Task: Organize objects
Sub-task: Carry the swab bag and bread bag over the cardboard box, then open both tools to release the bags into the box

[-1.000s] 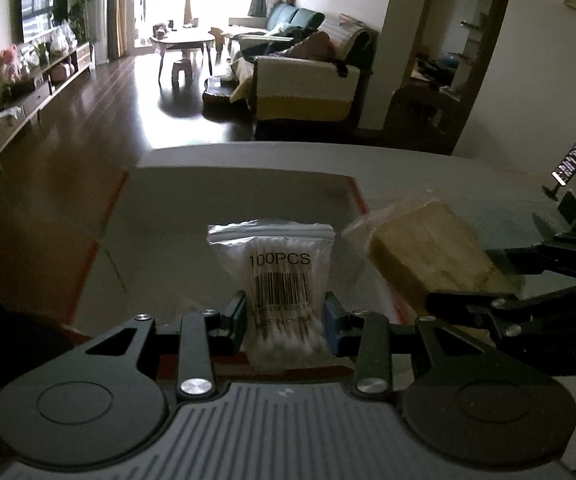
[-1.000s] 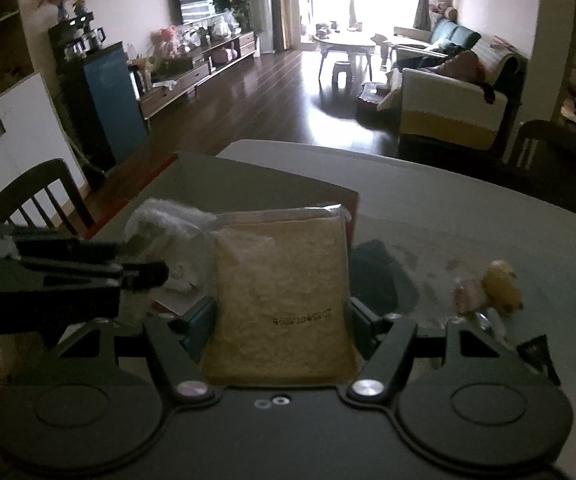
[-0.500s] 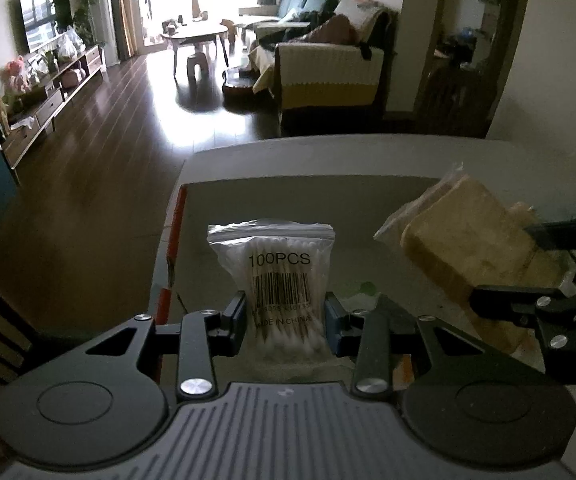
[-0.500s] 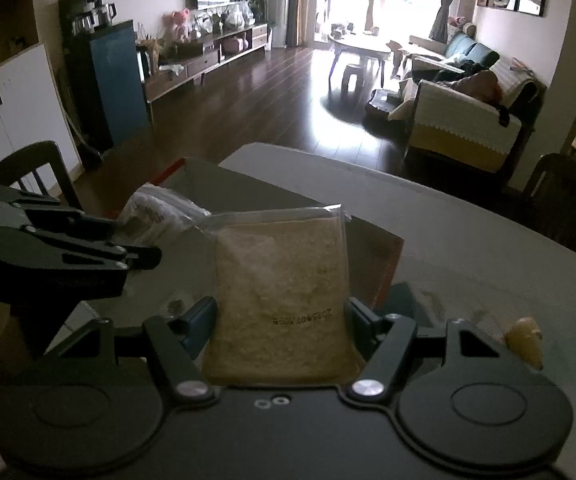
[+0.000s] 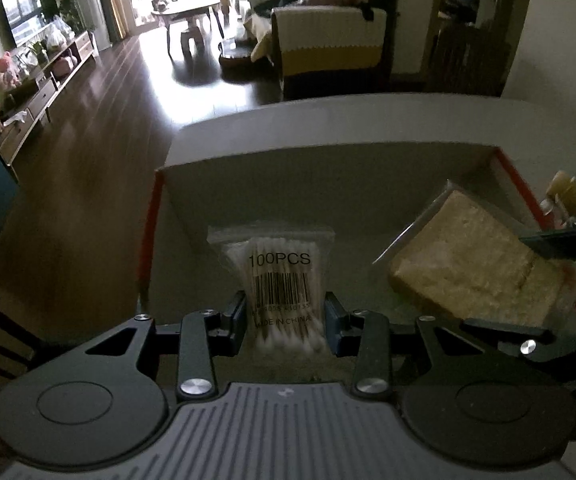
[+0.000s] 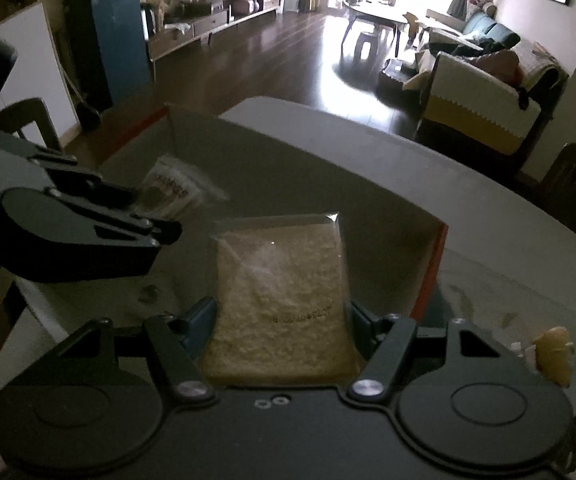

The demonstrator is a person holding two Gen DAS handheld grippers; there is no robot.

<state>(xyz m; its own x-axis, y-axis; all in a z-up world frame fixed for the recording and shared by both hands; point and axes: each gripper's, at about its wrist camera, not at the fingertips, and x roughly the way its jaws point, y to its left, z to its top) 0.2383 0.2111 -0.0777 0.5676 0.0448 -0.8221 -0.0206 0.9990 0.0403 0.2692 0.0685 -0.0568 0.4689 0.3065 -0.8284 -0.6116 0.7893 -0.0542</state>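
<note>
Cotton swabs bag (image 5: pixel 277 276): a clear packet printed "100PCS" with a barcode, standing upright between the fingers of the left tongs, held above the inside of the box; in the right wrist view it shows past the left tongs, over the box's left part.
Left tongs (image 5: pixel 285 320): closed on the lower part of the cotton swabs bag, one finger pressing each side; the packet rises well above the fingertips.
Bread bag (image 6: pixel 283 300): a clear packet with a pale, crumbly slab inside, held flat and pointing forward in the right tongs; in the left wrist view it hangs tilted over the right side of the box.
Right tongs (image 6: pixel 281 318): closed on the near end of the bread bag, fingers spread fairly wide by the packet's width.
Box (image 5: pixel 328 184): an open cardboard box with grey inner walls and red outer edges, sitting on the counter below both packets; whether either packet touches its floor cannot be told.
Counter (image 6: pixel 508 248): a pale rounded top carrying the box, with a dark stain to the right of it.
Yellow item (image 6: pixel 556 354): a small yellowish object on the counter, outside the box to its right, just beside the right tongs; what it is cannot be told.
Room: a dim living room with dark wood floor, a sofa (image 5: pixel 328 44) and a coffee table (image 5: pixel 185 8) near bright windows.
</note>
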